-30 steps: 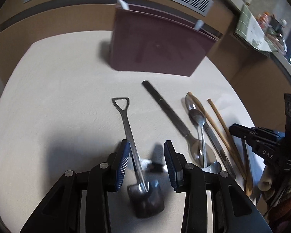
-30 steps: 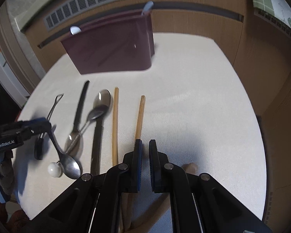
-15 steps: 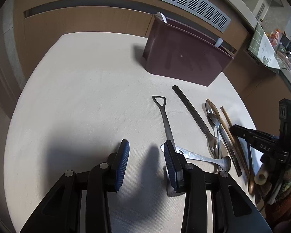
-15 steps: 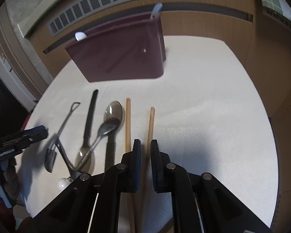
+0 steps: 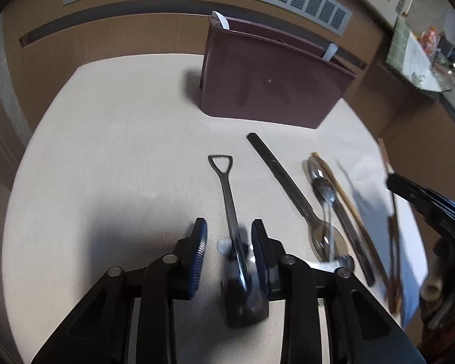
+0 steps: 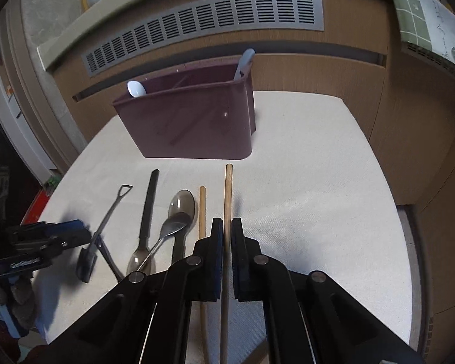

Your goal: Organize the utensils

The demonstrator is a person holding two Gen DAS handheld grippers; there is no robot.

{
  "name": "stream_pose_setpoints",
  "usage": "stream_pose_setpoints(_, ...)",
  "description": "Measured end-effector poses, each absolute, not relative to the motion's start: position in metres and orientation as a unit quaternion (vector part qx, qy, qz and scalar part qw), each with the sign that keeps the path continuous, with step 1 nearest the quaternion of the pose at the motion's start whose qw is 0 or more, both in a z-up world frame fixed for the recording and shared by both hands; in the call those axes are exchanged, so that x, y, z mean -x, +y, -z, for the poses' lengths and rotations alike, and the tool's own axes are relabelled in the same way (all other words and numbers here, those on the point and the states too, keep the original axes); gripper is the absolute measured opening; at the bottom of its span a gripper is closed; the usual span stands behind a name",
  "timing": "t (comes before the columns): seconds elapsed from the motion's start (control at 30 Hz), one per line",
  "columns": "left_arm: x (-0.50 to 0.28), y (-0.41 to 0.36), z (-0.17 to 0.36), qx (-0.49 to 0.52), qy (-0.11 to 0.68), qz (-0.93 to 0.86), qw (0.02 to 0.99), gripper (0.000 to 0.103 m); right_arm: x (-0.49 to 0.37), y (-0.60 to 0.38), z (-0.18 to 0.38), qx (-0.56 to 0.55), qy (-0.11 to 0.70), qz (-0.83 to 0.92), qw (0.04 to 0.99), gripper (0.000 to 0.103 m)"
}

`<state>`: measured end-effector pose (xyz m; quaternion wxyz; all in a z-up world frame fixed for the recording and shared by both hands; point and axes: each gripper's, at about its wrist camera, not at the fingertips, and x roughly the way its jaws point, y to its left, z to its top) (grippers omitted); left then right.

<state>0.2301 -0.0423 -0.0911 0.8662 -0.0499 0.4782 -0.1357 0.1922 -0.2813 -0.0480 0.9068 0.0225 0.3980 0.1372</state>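
Note:
A maroon utensil holder (image 5: 276,82) stands at the back of the white table, with two white spoons in it; it also shows in the right wrist view (image 6: 191,121). My left gripper (image 5: 229,245) is open around the shovel-shaped metal spoon (image 5: 227,194), which lies on the table between the fingers. My right gripper (image 6: 224,239) is shut on a wooden chopstick (image 6: 228,194) and holds it off the table. The second chopstick (image 6: 202,212) lies just left of it.
A black-handled knife (image 6: 148,209), two metal spoons (image 6: 179,215) and another spoon (image 5: 324,239) lie in a row on the table (image 6: 303,182). A wooden wall with a vent grille (image 6: 203,27) stands behind. The table edge drops off on the right.
My left gripper has moved back over the shovel spoon, which now lies between its fingers. My right gripper has lifted with a chopstick between its pads.

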Motion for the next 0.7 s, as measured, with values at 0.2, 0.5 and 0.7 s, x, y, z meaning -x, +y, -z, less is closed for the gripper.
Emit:
stream_pose_setpoints(0.2,-0.254,-0.064,0.098,-0.003,0.505,0.12,0.855,0.015,-0.184,-0.282,0.046,-0.026,0.385,-0.133,0.913,0.005)
stream_pose_setpoints(0.5,-0.236,-0.044,0.071,0.065,0.46,0.141,0.874,0.005,-0.175,-0.293,0.04,-0.042,0.365,-0.125,0.922,0.005)
stream_pose_setpoints(0.7,-0.199,-0.029,0.025,0.095,0.386,0.153,0.905,0.002,-0.167,-0.294,0.023,-0.046,0.348,-0.132,0.927,0.005)
